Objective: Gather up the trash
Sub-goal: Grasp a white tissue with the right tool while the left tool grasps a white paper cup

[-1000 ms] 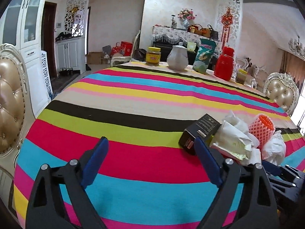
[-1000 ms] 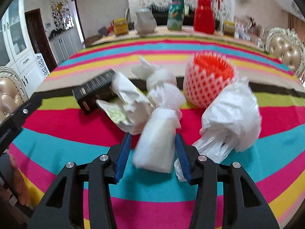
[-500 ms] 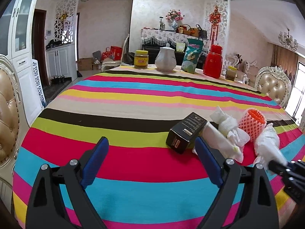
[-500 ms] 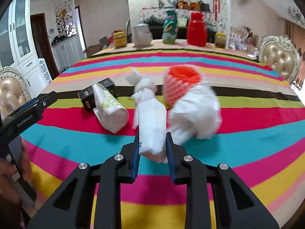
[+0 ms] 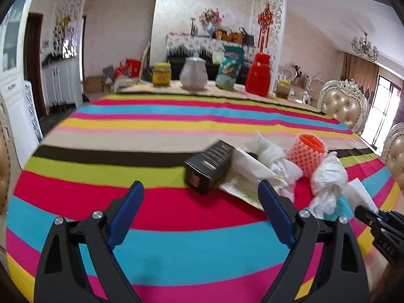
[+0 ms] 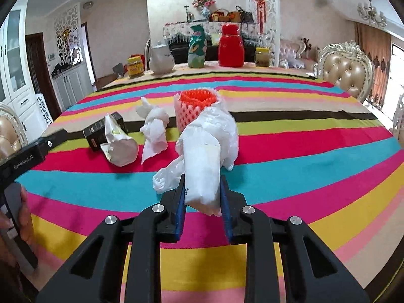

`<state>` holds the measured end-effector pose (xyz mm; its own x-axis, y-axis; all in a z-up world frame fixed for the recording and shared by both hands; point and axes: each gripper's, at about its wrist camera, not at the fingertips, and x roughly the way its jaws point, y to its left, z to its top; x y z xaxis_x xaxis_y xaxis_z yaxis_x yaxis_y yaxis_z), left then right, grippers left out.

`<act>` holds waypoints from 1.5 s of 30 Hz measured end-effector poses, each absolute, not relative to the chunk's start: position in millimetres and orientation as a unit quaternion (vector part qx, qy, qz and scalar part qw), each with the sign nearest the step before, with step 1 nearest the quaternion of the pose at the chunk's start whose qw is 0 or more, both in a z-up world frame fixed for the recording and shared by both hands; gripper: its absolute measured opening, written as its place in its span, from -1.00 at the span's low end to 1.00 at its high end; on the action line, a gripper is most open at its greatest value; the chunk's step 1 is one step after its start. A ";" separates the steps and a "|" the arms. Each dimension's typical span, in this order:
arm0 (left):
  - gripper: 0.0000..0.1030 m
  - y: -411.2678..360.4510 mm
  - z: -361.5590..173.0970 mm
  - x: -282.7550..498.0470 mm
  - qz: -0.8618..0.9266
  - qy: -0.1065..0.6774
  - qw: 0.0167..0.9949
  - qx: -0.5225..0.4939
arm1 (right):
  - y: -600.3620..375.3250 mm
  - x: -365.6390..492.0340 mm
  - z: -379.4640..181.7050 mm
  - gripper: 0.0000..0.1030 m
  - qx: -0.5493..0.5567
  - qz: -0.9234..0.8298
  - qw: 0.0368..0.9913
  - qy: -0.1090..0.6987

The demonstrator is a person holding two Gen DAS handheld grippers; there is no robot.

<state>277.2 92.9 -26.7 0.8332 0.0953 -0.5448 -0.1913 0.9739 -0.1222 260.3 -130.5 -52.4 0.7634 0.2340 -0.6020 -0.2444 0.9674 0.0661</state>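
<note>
On a striped tablecloth (image 5: 161, 123), we hold our left gripper (image 5: 200, 213) low over the red and blue bands, its blue fingers (image 5: 125, 212) spread wide with nothing between them. Just past the right finger lies the trash: a black box (image 5: 208, 168) ahead and slightly inside the right fingertip, a flattened white wrapper (image 5: 248, 176) leaning on the box's right side, crumpled tissue (image 5: 271, 152) beyond it, then an orange foam net (image 5: 306, 152) standing upright, and a white plastic bag (image 5: 328, 179) bunched against the net, well right of the fingers.

From the right wrist, our right gripper (image 6: 202, 197) has its fingers (image 6: 180, 202) pinching a white paper pouch (image 6: 202, 171), which rises from between the pads and tilts away from us. Left of the fingers and farther off sit the box (image 6: 94, 132) and the wrapper (image 6: 120, 144), touching each other; the tissue (image 6: 154, 131) lies between them and the pouch. Straight ahead, the bag (image 6: 217, 128) sits behind the pouch, and we cannot tell whether the two touch; the net (image 6: 195, 107) stands behind the bag. At the table's far edge, beyond both pairs of fingers, stand a yellow jar (image 6: 135, 67), a white pot (image 6: 161, 59), a green packet (image 6: 197, 48) and a red flask (image 6: 231, 46).
</note>
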 end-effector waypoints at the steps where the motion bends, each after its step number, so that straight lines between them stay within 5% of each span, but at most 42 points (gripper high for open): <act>1: 0.70 86.9 -26.3 279.4 0.067 0.285 0.952 -0.092 | -132.8 259.4 -51.7 -0.53 -0.004 0.124 0.941 0.316; 16: 0.55 32.3 -47.4 362.6 0.108 0.353 0.925 -0.085 | -149.8 261.5 -50.6 -0.53 0.045 0.138 0.940 0.309; 18: 0.33 33.7 -53.9 366.4 0.099 0.362 0.923 -0.085 | -152.2 263.8 -52.1 -0.53 0.054 0.141 0.937 0.315; 20: -0.28 36.3 -55.2 365.5 0.078 0.367 0.922 -0.092 | -155.6 266.1 -53.2 -0.53 0.063 0.143 0.935 0.319; 24: -0.63 36.2 -46.7 348.7 0.039 0.360 0.929 -0.077 | -160.1 270.1 -55.4 -0.53 0.076 0.143 0.931 0.327; 45: -0.65 49.9 -35.6 288.7 0.003 0.299 0.951 -0.075 | -149.5 269.6 -55.0 -0.53 0.043 0.122 0.937 0.324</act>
<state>288.7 49.9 -35.6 0.8214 -0.0389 -0.5690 -0.0508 0.9887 -0.1408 269.6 -149.5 -55.0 0.7604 0.2575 -0.5963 -0.2017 0.9663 0.1599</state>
